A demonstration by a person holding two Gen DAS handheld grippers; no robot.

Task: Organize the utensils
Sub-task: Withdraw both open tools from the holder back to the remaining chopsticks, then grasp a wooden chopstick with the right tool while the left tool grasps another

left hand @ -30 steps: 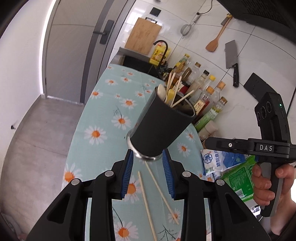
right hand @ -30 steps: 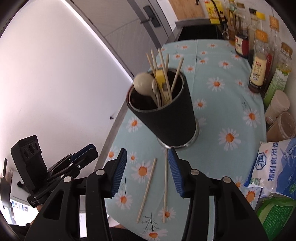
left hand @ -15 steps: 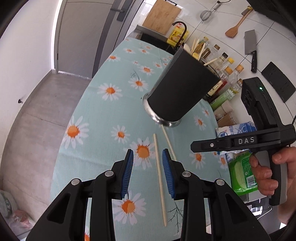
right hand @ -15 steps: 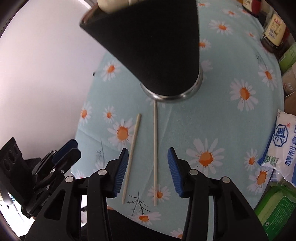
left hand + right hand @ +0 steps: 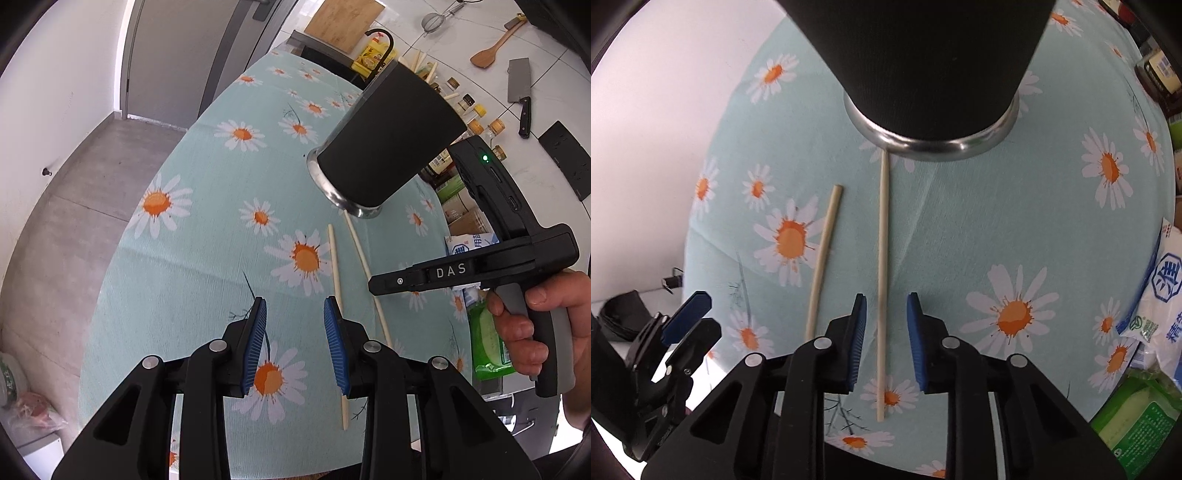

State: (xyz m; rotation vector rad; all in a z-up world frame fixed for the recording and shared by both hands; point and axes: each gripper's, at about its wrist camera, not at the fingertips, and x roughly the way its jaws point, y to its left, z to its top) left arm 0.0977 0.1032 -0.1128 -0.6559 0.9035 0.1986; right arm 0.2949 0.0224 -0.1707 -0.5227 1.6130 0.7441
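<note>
Two pale chopsticks lie on the daisy tablecloth (image 5: pixel 207 258) in front of a black utensil holder (image 5: pixel 388 144) with a metal base. In the right wrist view the right gripper (image 5: pixel 885 306) is open and straddles the longer chopstick (image 5: pixel 882 236), low over the cloth. The shorter chopstick (image 5: pixel 825 254) lies just left of it. The holder (image 5: pixel 931 59) fills the top of that view. In the left wrist view the left gripper (image 5: pixel 294 310) is open and empty, with the left chopstick (image 5: pixel 334 266) running past its right finger. The other chopstick (image 5: pixel 364 266) lies further right.
Sauce bottles (image 5: pixel 476 129) stand behind the holder along the wall. A white salt bag (image 5: pixel 1161 291) and a green packet (image 5: pixel 1137 417) lie at the table's right edge. The table edge and floor (image 5: pixel 62 206) drop off to the left. A knife (image 5: pixel 519 92) hangs on the wall.
Both grippers have dropped lower and closer to the cloth. The right gripper now straddles the longer chopstick; the left has drawn back from the holder. Both stayed open.
</note>
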